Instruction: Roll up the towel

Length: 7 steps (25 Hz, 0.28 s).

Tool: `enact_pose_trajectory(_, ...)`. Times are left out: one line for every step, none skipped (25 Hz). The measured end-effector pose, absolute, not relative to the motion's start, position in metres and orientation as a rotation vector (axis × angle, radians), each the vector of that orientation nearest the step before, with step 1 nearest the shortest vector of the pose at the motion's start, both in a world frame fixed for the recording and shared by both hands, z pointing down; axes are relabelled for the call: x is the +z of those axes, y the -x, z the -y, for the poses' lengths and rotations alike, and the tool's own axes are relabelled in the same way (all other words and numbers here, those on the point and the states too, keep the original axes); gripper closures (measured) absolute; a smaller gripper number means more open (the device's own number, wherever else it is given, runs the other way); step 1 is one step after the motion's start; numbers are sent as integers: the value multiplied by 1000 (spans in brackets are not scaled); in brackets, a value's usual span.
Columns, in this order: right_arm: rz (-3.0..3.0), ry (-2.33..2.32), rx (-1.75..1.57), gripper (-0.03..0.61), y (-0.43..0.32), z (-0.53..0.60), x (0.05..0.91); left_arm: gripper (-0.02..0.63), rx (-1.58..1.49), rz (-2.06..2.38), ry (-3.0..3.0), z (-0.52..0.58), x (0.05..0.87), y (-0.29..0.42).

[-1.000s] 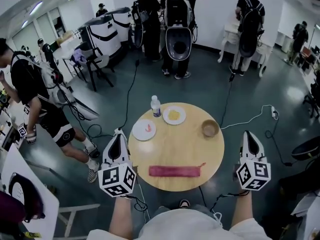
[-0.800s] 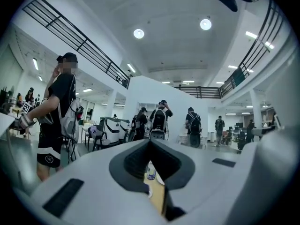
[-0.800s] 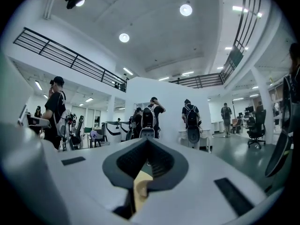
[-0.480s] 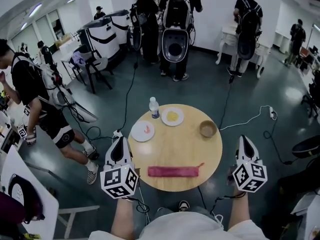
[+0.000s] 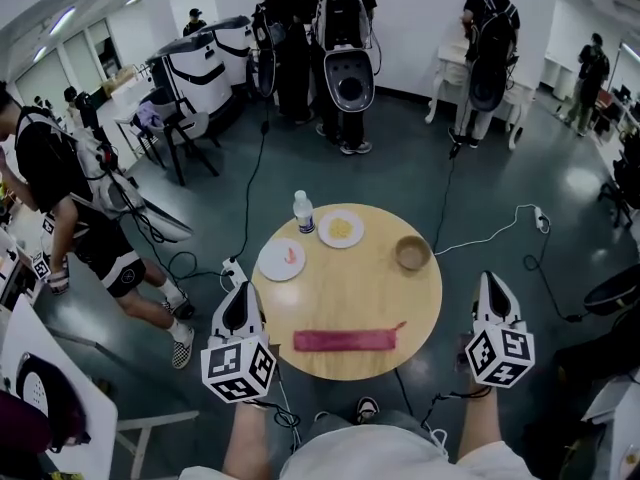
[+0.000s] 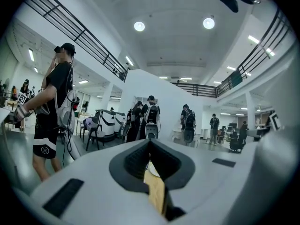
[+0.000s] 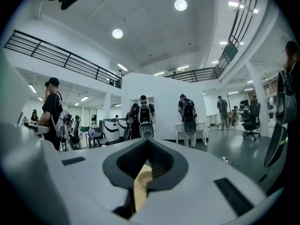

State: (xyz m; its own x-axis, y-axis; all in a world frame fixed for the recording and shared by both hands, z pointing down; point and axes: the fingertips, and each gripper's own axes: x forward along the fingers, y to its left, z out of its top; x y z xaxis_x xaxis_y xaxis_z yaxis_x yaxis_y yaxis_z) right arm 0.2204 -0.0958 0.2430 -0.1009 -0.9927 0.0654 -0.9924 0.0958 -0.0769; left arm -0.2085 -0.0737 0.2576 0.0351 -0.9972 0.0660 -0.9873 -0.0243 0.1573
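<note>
A red towel lies rolled into a long thin strip near the front edge of the round wooden table. My left gripper hangs just off the table's left edge, shut and empty. My right gripper hangs off the table's right edge, shut and empty too. Both point level, away from me, and neither touches the towel. In the left gripper view the jaws meet at their tips, with a strip of table showing through the gap below. The right gripper view shows the jaws closed the same way.
At the table's far side stand a water bottle, a white plate with something pink, a plate with yellow food and a brown bowl. Cables trail over the floor. Several people with backpacks stand beyond, and one person stands at left.
Both grippers keep their places beside the table and stay shut. The head view has shifted slightly, so the table sits a little higher in the picture. The towel has not moved.
</note>
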Motion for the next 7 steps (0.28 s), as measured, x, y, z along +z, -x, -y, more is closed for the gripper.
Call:
enact_pose_trajectory(-2321, 2116, -170, 580, -221, 96, 244, 611, -95, 2073, -2139, 73, 258, 209)
enact_pose_trajectory(-2316, 2123, -183, 580, -222, 95, 245, 611, -96, 2071, -2139, 73, 258, 210)
enact_pose_trajectory(-2310, 2126, -193, 580, -223, 95, 246, 611, -97, 2070, -2139, 72, 258, 210)
enact_pose_trajectory(-2305, 2128, -200, 580, -224, 94, 246, 611, -98, 2070, -2139, 72, 258, 211)
enact_pose_trajectory(-2303, 2131, -204, 580, -224, 94, 246, 611, -98, 2070, -2138, 72, 258, 212)
enact_pose_trajectory(-2302, 2134, -205, 580, -225, 93, 246, 611, -97, 2072, -2138, 71, 258, 212)
enact_pose_trajectory(-2301, 2138, -205, 580, -226, 93, 246, 611, -96, 2074, -2137, 71, 258, 213)
